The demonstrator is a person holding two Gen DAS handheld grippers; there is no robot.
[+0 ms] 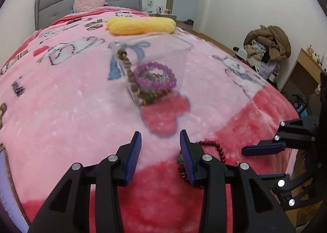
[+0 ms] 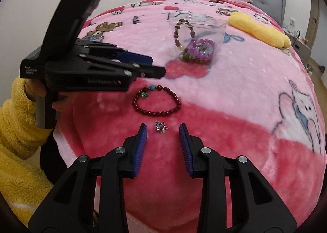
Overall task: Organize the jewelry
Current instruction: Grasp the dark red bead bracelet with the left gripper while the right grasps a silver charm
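Right gripper [image 2: 162, 129], jaws parted and empty, is hovering over the small charm [image 2: 160, 127] lying between its fingertips; the dark red bead bracelet [image 2: 157, 101] is lying just beyond, nearer the empty, parted left gripper [image 2: 157, 69].

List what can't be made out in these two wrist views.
- Red bead bracelet: left wrist view, mostly hidden behind the left gripper.
- Clear box contents: both views, blurred; under the purple bracelet the pieces tangle, count unclear.
- Small charm: right wrist view, too small to identify.
- Right gripper: left wrist view, cut off by the edge.
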